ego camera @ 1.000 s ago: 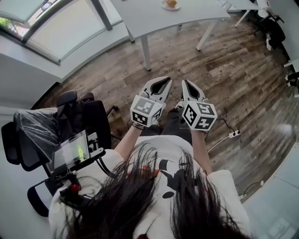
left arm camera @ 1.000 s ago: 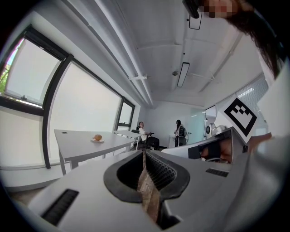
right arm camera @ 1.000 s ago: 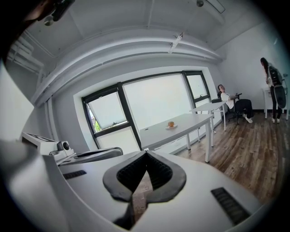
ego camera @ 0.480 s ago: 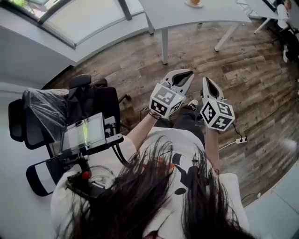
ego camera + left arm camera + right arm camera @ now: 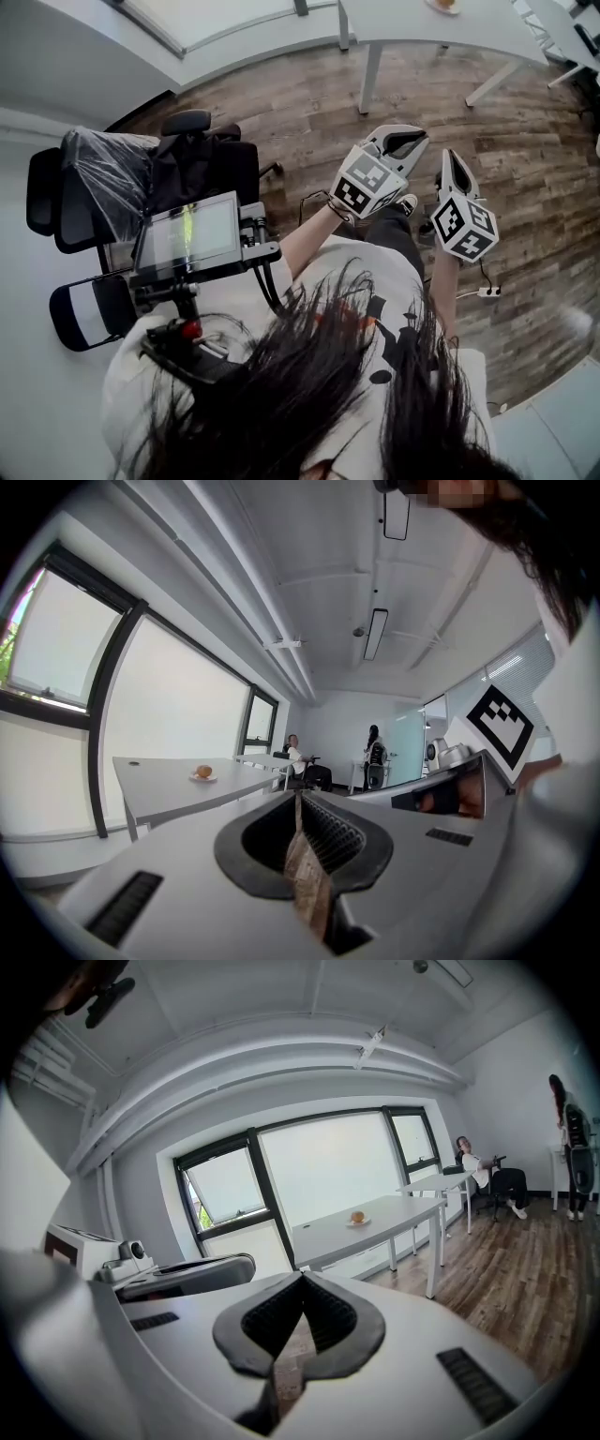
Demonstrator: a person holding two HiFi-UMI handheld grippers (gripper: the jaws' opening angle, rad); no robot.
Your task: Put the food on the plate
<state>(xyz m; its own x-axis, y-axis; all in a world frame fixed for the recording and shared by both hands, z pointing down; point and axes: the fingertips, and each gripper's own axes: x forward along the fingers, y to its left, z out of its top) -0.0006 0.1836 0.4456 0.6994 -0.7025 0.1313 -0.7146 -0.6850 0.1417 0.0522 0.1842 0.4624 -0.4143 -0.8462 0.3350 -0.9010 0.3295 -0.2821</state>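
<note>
Since the earlier frame, the white table [image 5: 403,23] has slid to the head view's top edge, and both grippers have drifted right. On that table sits the food [image 5: 357,1216], a small round orange-brown lump on a little white plate [image 5: 357,1222]. Well short of the table, the left gripper [image 5: 419,134] and right gripper [image 5: 449,155] hang side by side, each with jaws pressed together on nothing.

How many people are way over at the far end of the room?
2. A seated person is at the far end, and a standing person is just to the right of them. Others may be hidden from view.
</note>
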